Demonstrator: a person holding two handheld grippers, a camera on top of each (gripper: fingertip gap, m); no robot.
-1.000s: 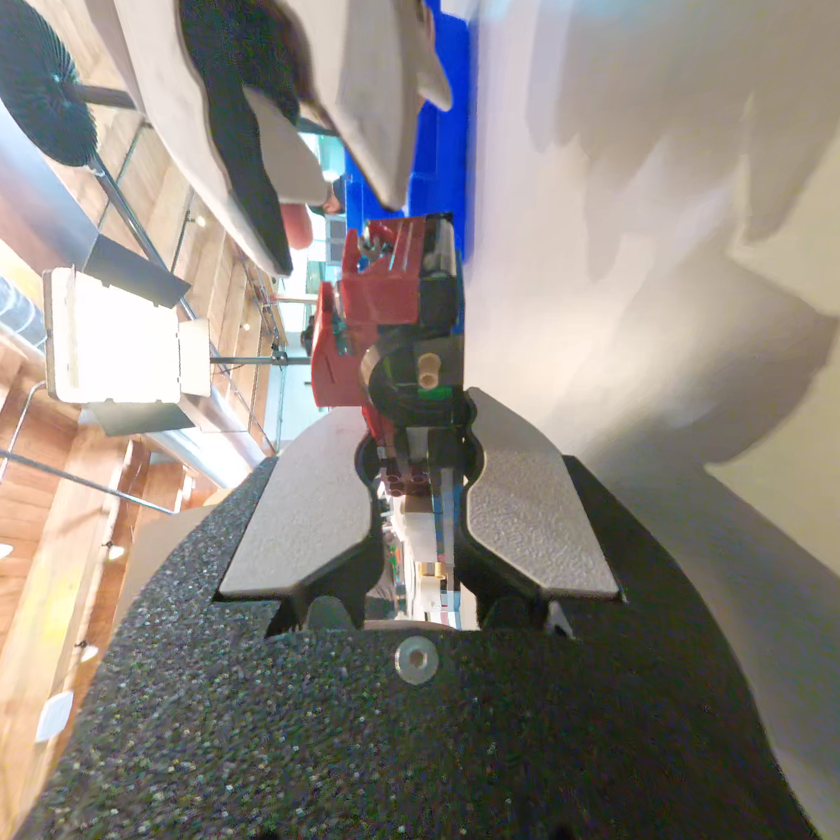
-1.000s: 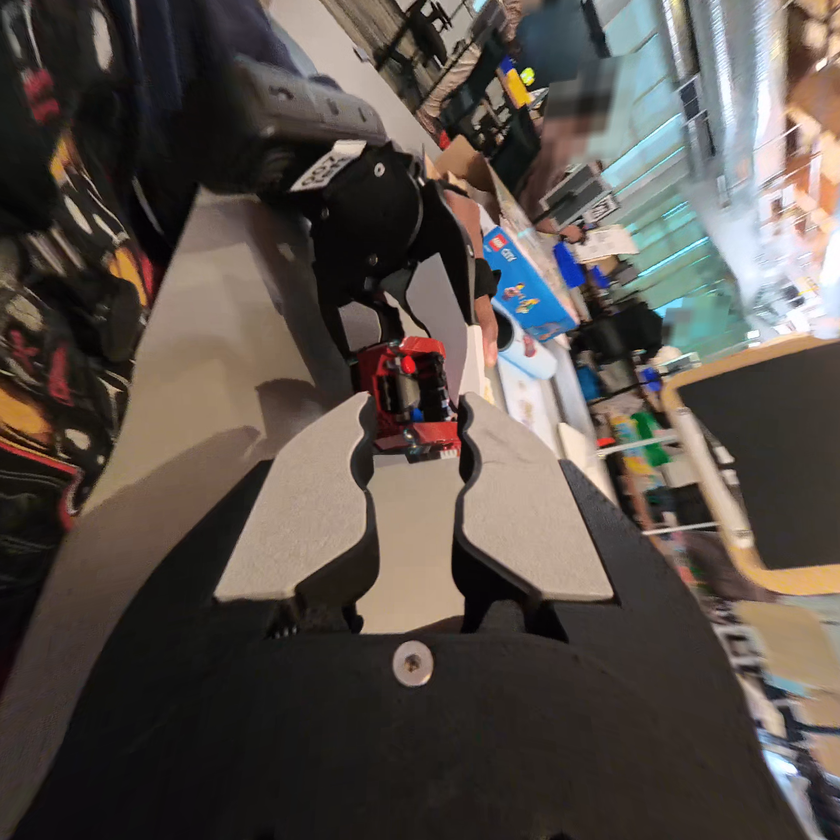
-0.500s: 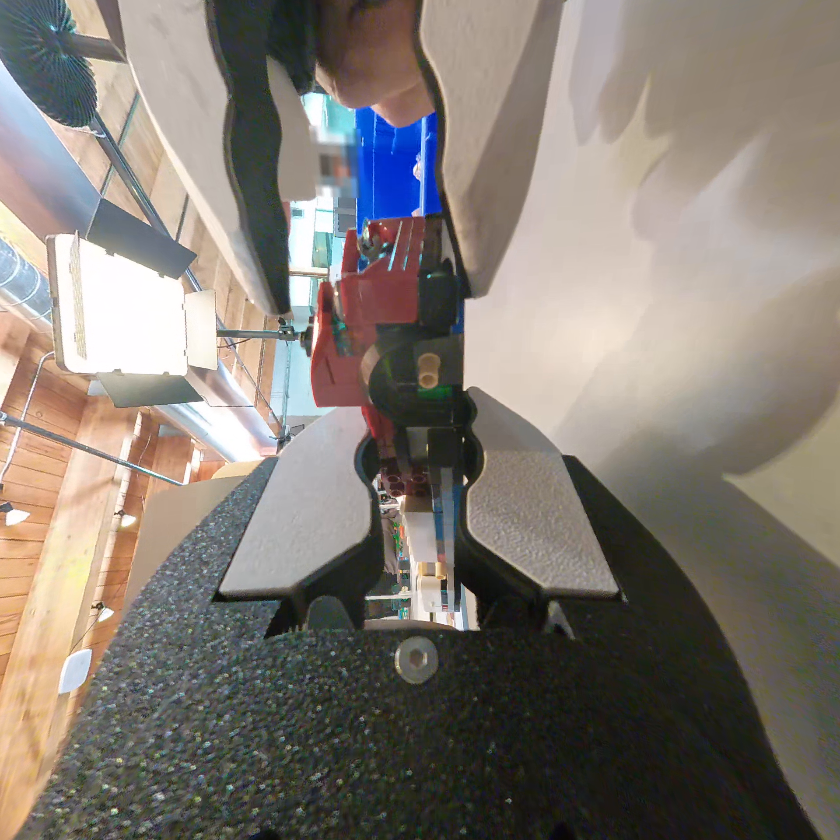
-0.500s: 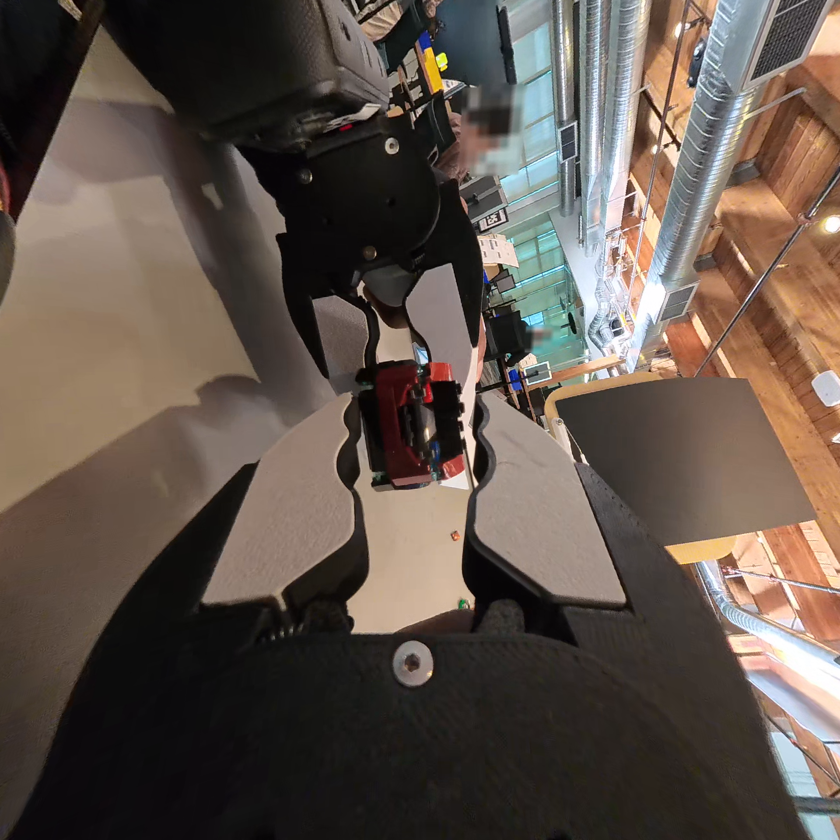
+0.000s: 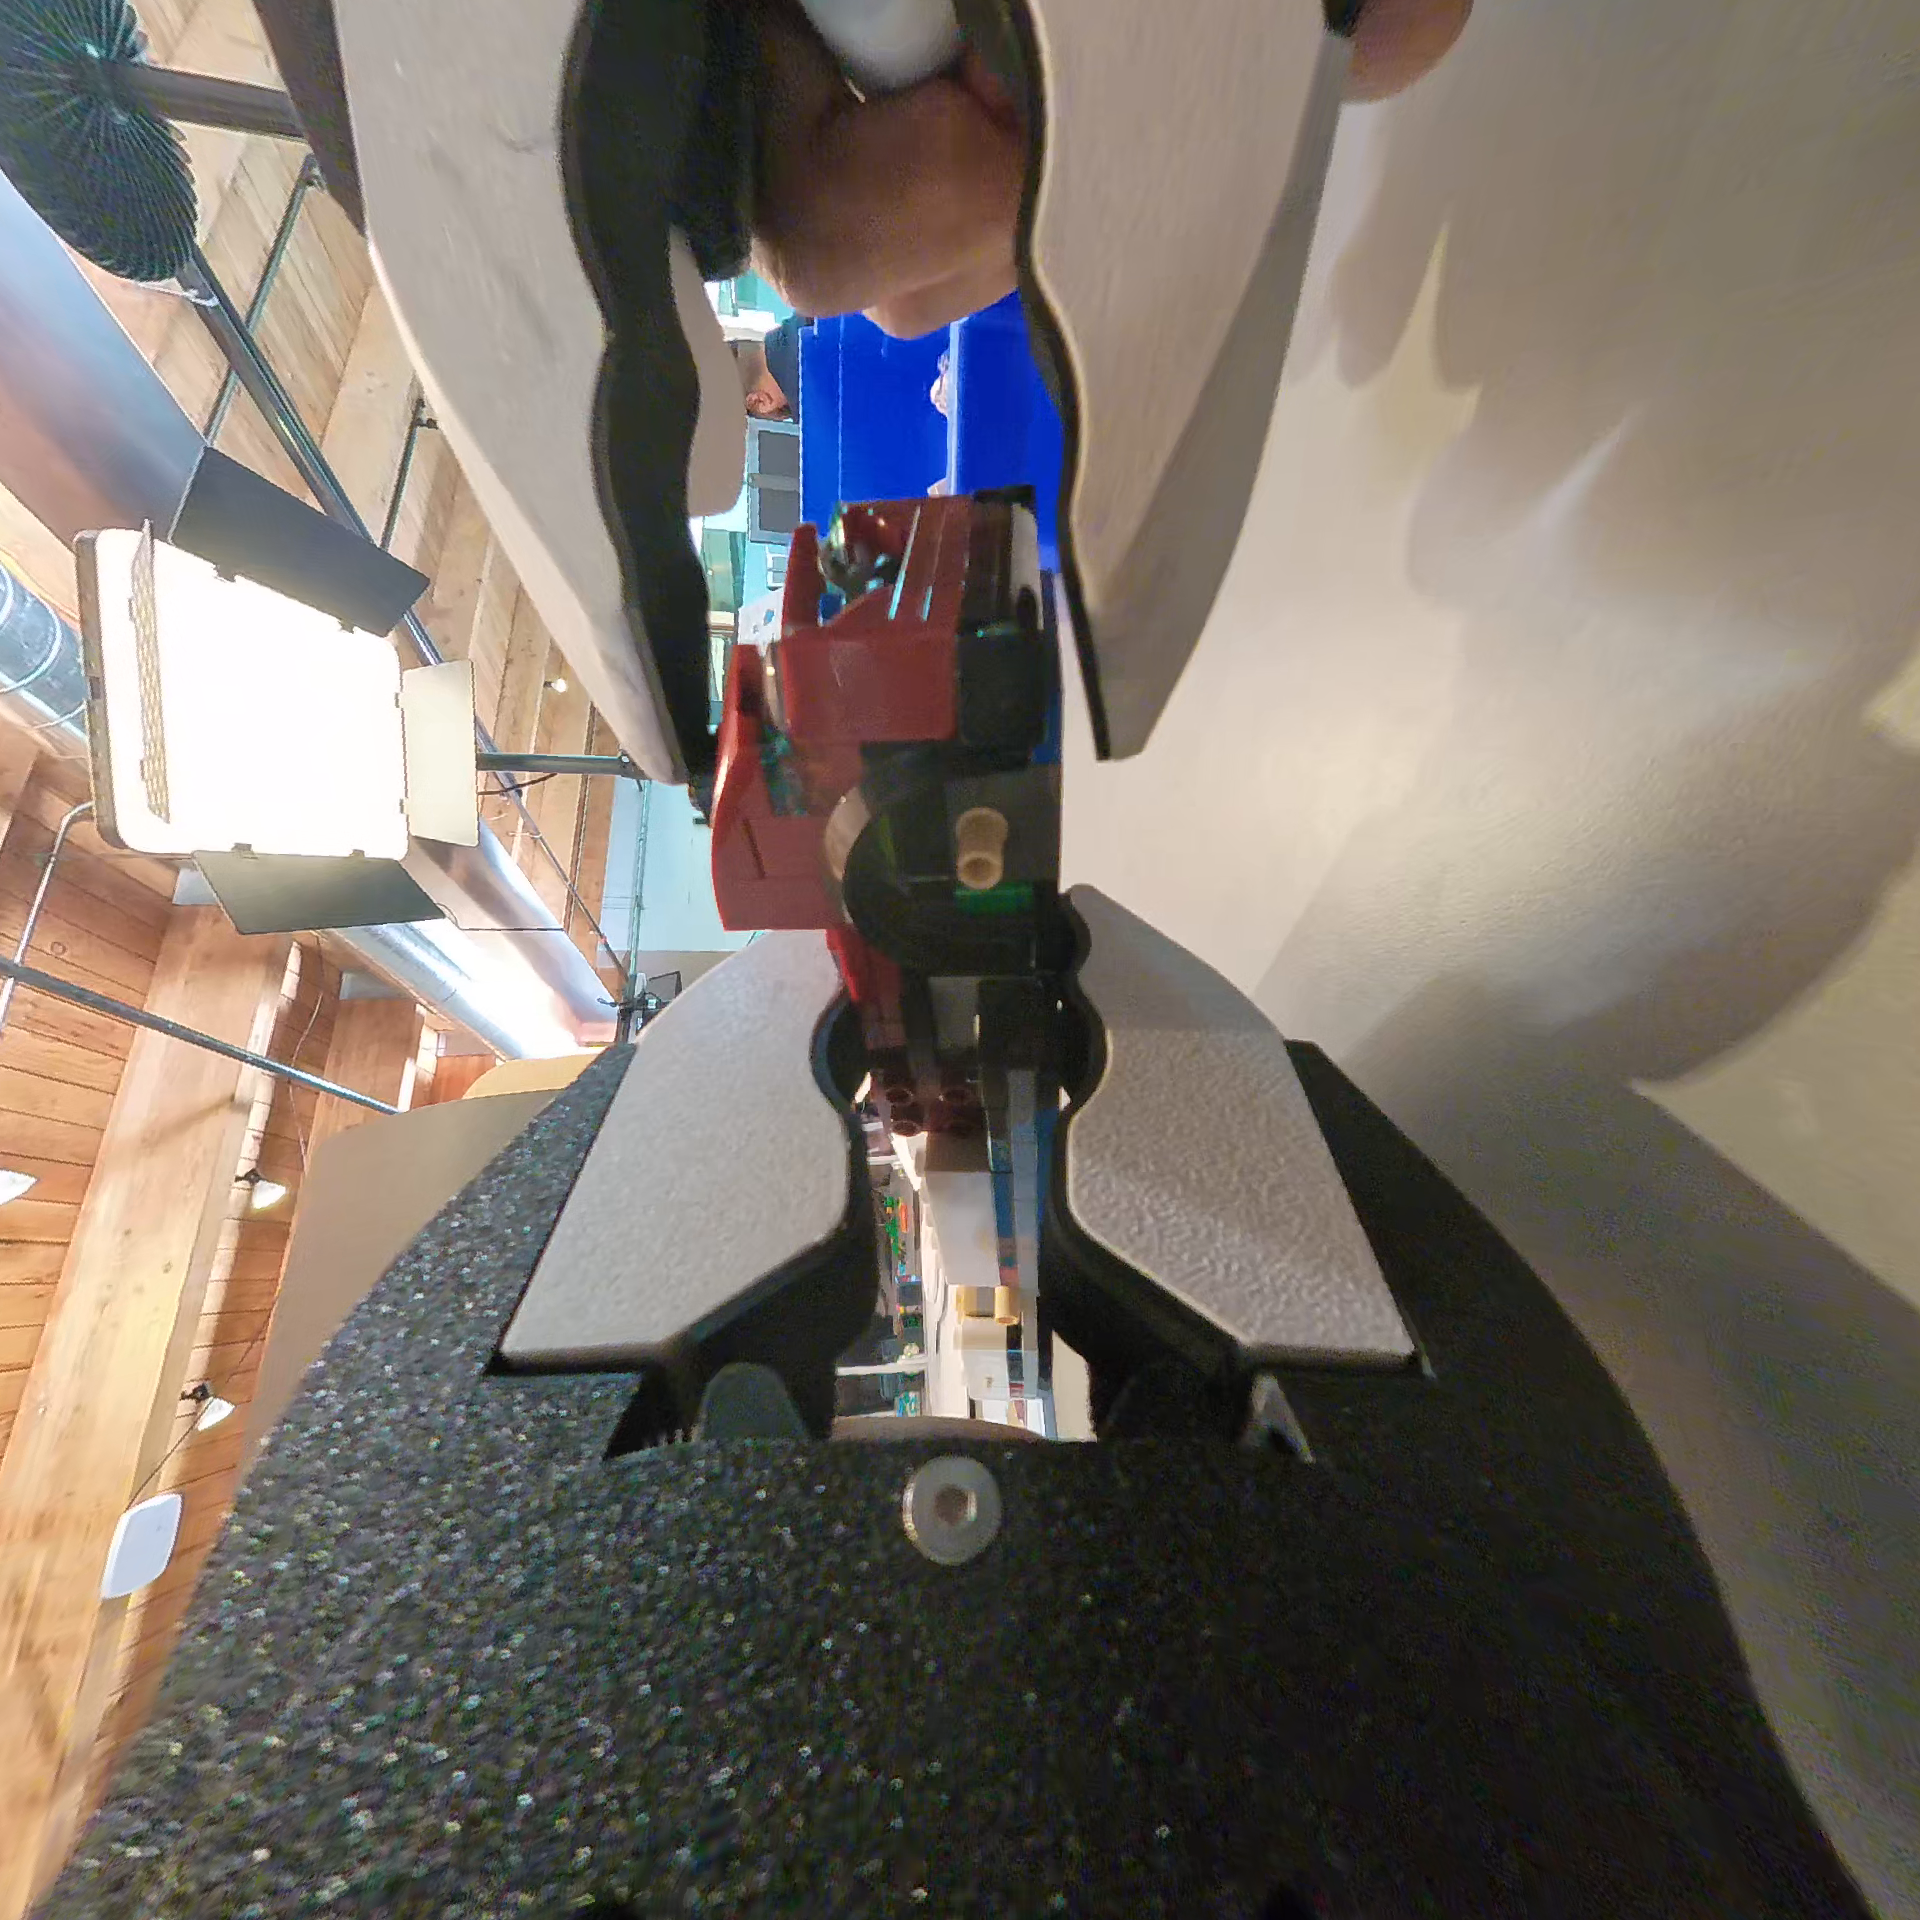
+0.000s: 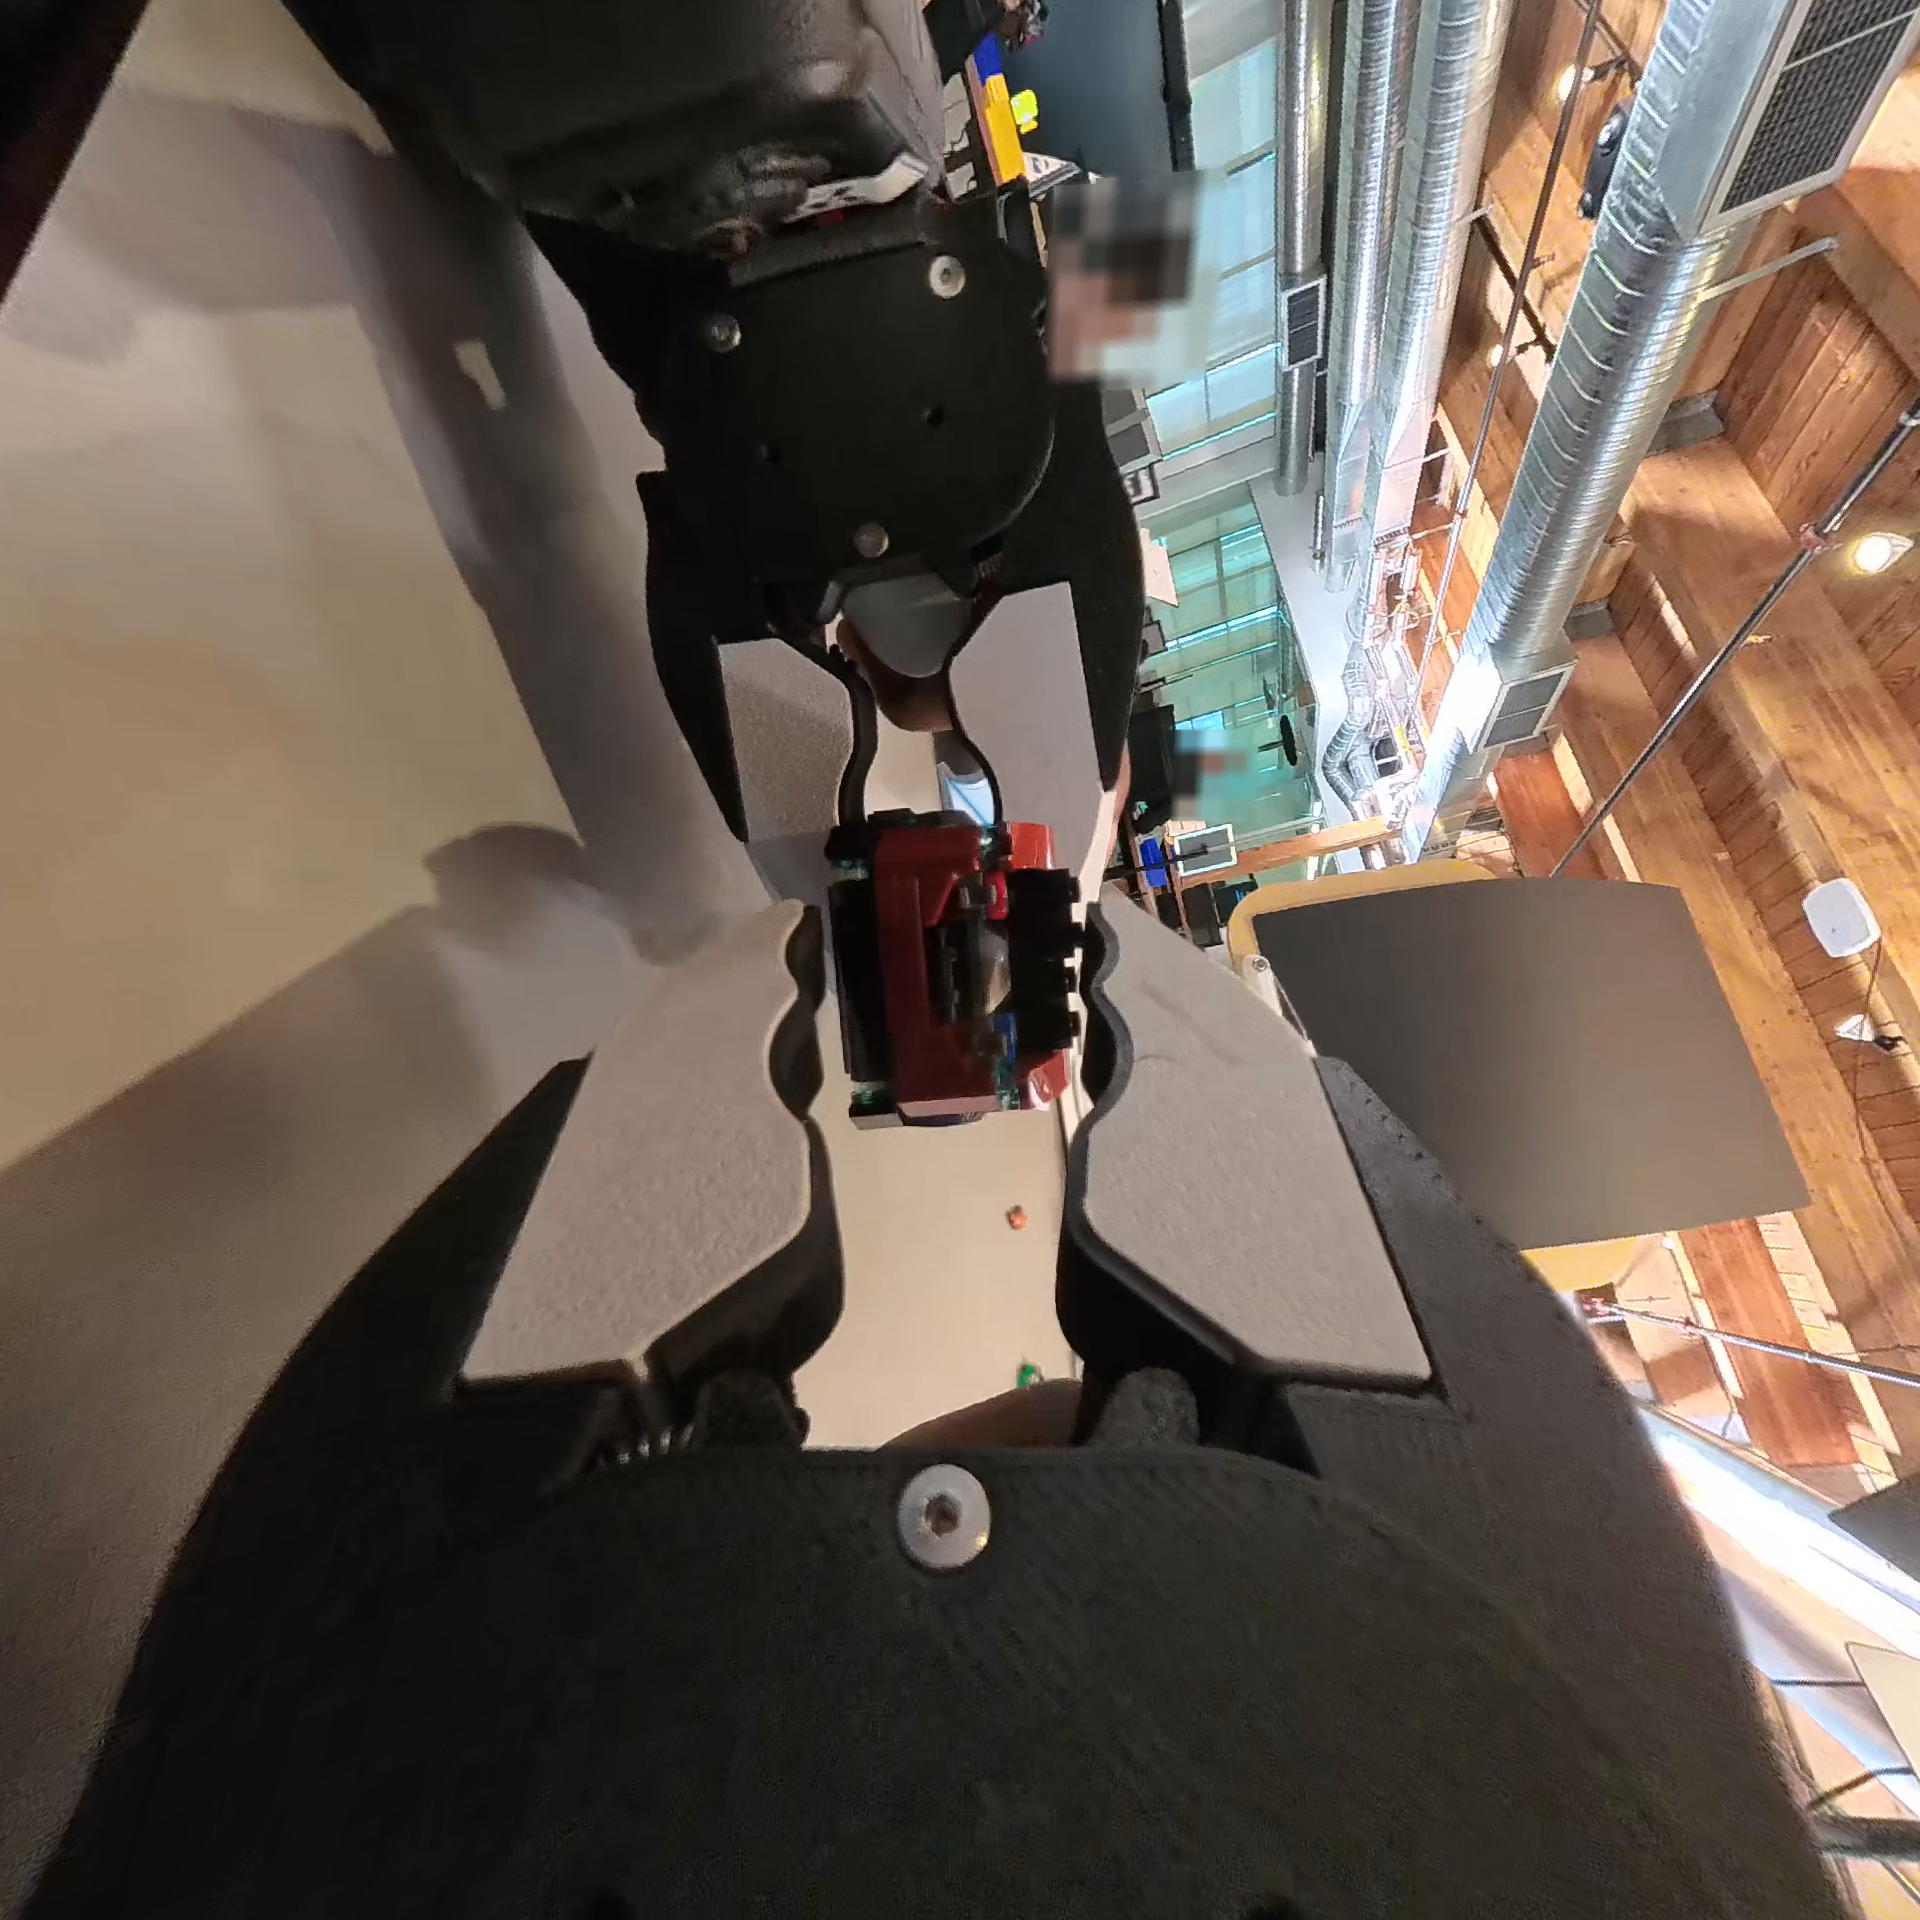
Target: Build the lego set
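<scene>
Two grippers: both are at one brick model (image 5: 862, 686), red and black, which is in the air beside the pale table (image 5: 1558, 623).
Left gripper (image 5: 956, 997): your fingers are closed on the narrow black end of the model, with both pads pressing.
Right gripper (image 6: 951, 997): it comes from 12 o'clock in the left wrist view. Its fingers stand wide at both sides of the model's body, very close; you cannot tell if they press.
Change: the right fingers are now wider and farther along the model than a moment before.
Around: a lamp panel (image 5: 249, 696) at 9 o'clock and a blue box (image 5: 914, 416) at 12 o'clock.
</scene>
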